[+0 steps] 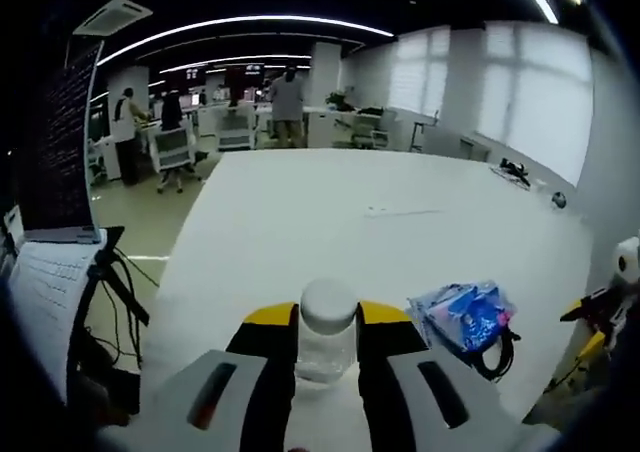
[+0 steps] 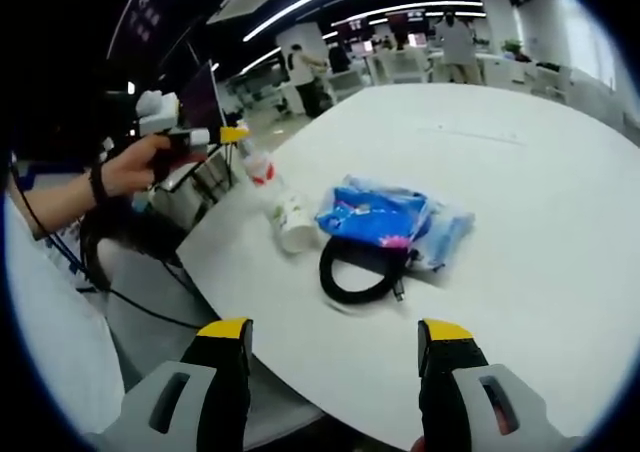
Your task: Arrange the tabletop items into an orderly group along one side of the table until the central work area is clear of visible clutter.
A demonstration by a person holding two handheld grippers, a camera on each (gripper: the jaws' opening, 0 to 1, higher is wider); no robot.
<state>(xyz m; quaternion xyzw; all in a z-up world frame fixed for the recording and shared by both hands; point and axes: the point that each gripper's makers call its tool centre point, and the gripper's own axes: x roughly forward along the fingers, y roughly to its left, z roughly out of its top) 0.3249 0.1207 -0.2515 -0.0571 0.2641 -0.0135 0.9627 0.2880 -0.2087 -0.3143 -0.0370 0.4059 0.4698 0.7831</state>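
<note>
In the left gripper view, my left gripper (image 1: 328,344) sits low over a large white table (image 1: 330,222), its yellow-tipped jaws clamped on a small clear plastic bottle (image 1: 327,334) with a white cap. The bottle stands upright between the jaws, near the table's close edge. Just to its right lies a blue printed plastic packet (image 1: 463,312), resting partly on a coiled black cable (image 1: 497,352). Farther right, at the table's edge, my right gripper (image 1: 598,322) pokes in, showing yellow and black parts. Beyond the table I see an open office with people standing at white desks, and a laptop (image 1: 55,187) on a stand to the left.

In the right gripper view, my right gripper (image 2: 335,344) hovers over the table's near edge, jaws wide apart and holding nothing. Ahead of them the black cable (image 2: 350,270) lies coiled, with the blue packet (image 2: 385,219) touching its far side and overlapping it. Left of the packet a white paper cup (image 2: 293,223) lies on its side. Beyond the cup, near the table's left edge, the clear bottle (image 2: 258,165) appears held by my left gripper (image 2: 215,135), gripped by a hand (image 2: 135,167) with a dark wristband.
</note>
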